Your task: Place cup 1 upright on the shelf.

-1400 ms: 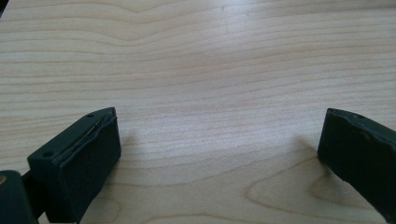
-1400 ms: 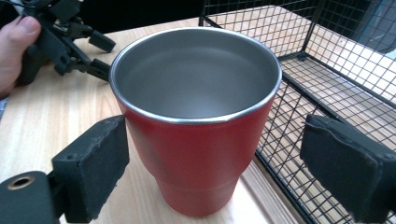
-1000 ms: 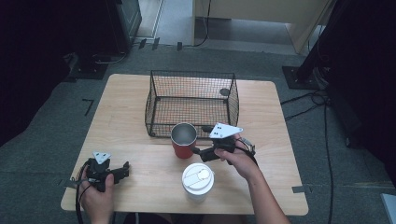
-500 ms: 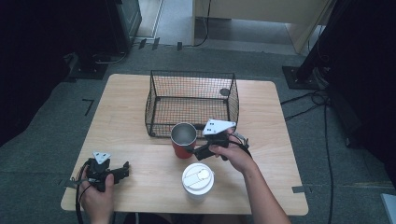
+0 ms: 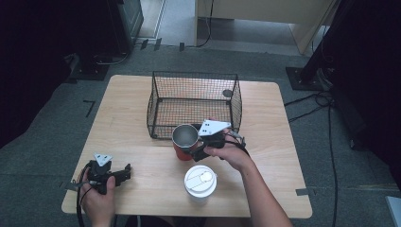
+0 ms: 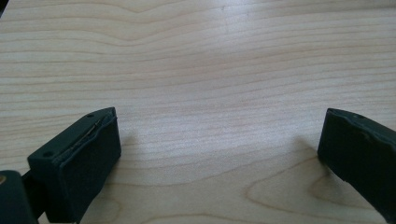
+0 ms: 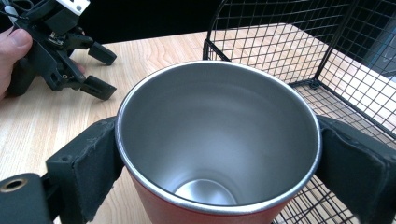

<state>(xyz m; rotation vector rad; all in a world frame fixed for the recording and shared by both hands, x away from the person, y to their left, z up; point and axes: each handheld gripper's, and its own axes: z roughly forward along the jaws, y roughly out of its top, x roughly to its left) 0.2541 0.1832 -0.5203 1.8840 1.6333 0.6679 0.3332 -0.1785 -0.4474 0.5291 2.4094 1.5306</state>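
Observation:
A red cup [image 5: 182, 143] with a steel inside stands upright on the wooden table [image 5: 269, 170], just in front of the black wire basket [image 5: 195, 74]. My right gripper [image 5: 193, 147] reaches it from the right. In the right gripper view its two black pads press the cup [image 7: 219, 140] on both sides just below the rim, so the right gripper [image 7: 219, 156] is shut on it. My left gripper [image 5: 124, 172] rests near the table's front left corner. In its own view the left gripper [image 6: 219, 154] has its jaws wide apart over bare wood.
A white paper cup with a lid [image 5: 200, 180] stands near the front edge, just in front of my right hand. The wire basket [image 7: 299, 42] has a small dark round thing [image 5: 227, 93] in its far right corner. The left gripper [image 7: 103, 70] shows far off, open.
My right gripper has moved left to the red cup and its jaws now sit on both sides of it. The left gripper has stayed where it was.

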